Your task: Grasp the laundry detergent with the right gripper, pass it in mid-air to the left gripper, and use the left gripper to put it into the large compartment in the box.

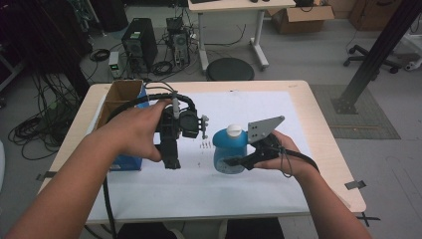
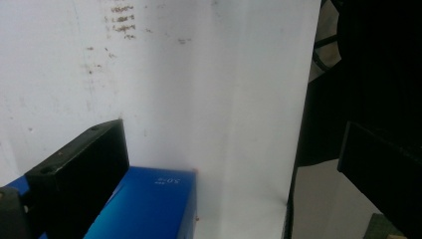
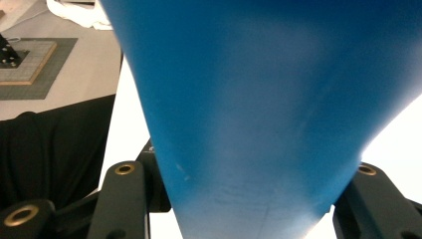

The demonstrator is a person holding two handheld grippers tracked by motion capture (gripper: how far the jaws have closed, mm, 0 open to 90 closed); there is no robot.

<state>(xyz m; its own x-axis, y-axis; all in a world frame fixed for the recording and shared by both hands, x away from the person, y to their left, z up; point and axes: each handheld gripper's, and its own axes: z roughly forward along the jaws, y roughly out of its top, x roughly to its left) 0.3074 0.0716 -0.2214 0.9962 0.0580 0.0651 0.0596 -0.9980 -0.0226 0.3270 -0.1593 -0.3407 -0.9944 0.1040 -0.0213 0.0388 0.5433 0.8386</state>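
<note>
At the left of the bench, the left claw hangs with jaws apart beside a blue rectangular cardboard box, while right of it the right claw is clamped on a blue plastic bottle with a white cap standing upright mid-bench.

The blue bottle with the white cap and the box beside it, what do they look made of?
The blue bottle, clamped by the right gripper: probably plastic, smooth with a soft sheen, white cap likely plastic too. The box: cardboard, brown inside, glossy blue printed outside.
</note>
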